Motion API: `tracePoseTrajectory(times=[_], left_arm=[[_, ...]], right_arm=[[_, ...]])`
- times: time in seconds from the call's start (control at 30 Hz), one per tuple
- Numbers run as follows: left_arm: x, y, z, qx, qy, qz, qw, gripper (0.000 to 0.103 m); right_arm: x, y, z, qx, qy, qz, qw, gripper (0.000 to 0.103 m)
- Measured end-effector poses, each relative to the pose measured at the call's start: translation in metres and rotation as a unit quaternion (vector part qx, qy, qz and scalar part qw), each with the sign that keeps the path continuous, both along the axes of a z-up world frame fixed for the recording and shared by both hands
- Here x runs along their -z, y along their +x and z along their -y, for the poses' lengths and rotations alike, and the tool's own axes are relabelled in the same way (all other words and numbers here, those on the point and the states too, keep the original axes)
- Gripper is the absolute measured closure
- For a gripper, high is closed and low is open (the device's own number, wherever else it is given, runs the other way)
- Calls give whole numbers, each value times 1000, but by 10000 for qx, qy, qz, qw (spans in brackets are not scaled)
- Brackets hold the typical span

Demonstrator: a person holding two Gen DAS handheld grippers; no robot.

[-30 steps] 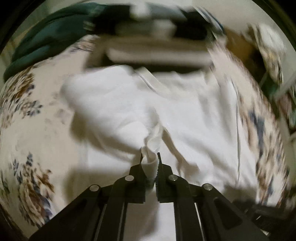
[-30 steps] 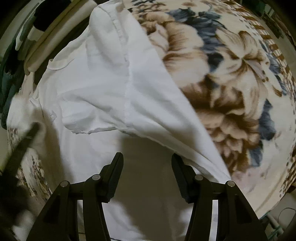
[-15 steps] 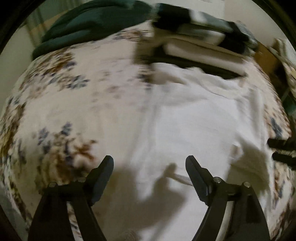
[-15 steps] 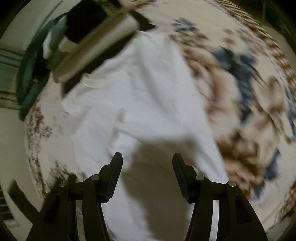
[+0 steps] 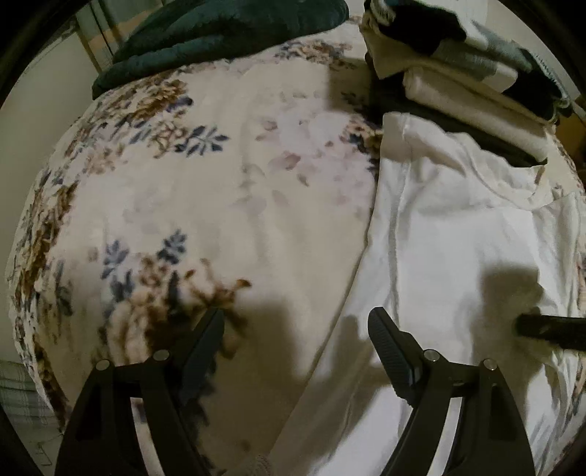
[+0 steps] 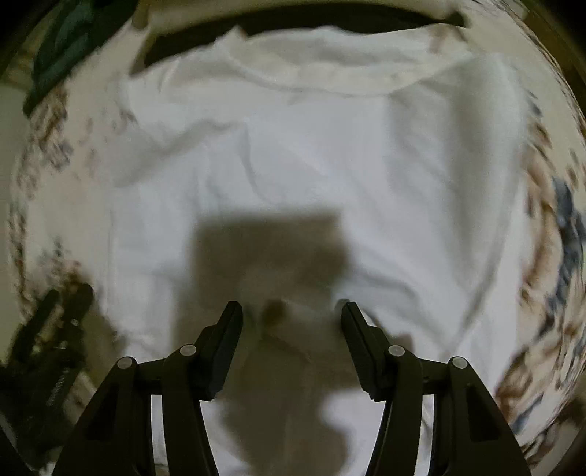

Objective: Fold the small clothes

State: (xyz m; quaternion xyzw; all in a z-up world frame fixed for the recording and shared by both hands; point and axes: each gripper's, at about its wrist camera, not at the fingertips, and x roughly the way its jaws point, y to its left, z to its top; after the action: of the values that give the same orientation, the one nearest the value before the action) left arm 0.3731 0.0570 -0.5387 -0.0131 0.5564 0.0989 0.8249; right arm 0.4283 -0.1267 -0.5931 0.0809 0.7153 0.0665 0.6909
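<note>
A white T-shirt (image 5: 457, 234) lies flat on the floral blanket (image 5: 205, 190), its sleeves folded in and its collar toward a stack of clothes. It fills the right wrist view (image 6: 311, 175). My left gripper (image 5: 295, 322) is open and empty, hovering over the shirt's left edge. My right gripper (image 6: 291, 315) is open and empty above the shirt's middle. The right gripper's tip shows at the right edge of the left wrist view (image 5: 545, 327). The left gripper shows blurred at the lower left of the right wrist view (image 6: 55, 329).
A stack of folded clothes (image 5: 468, 84) sits just behind the shirt's collar. A dark green blanket (image 5: 219, 33) lies at the far side. The floral blanket spreads to the left of the shirt, and the bed's edge drops off at lower left (image 5: 22, 395).
My left gripper let go of the bunched white fabric, opened and moved left to the shirt's edge. My right gripper swung to face the collar squarely. The shirt now lies flat.
</note>
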Motion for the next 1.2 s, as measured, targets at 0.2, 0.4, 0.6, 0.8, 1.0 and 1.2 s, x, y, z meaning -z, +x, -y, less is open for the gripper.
tracePoseTrajectory(times=[0.2,0.4,0.6,0.8,1.0,1.2], left_arm=[[-40,-41,19,-29,-57,133,9999,23],[-58,-108,87,-87,16,-57,9999,23],[-32,-199,202,-156,-123,-1037,9944,23],[-1,-270,312,177,-690,-1644,9838,23],[45,-273,366,421,-661,-1771,9811,52],[30,-265,330,-125,-857,-1254,9883,102]], right_arm=[[-82,-63,112,789,694,-17,9945,45],[-98,-119,204,843,805,-466,9921,43],[-56,-146,241,39,692,-1019,9924,43],[-41,-169,309,-224,341,-1245,9914,43],[-31,-155,337,-232,304,-1196,9921,43],[-32,-85,300,-460,669,-828,9933,43]])
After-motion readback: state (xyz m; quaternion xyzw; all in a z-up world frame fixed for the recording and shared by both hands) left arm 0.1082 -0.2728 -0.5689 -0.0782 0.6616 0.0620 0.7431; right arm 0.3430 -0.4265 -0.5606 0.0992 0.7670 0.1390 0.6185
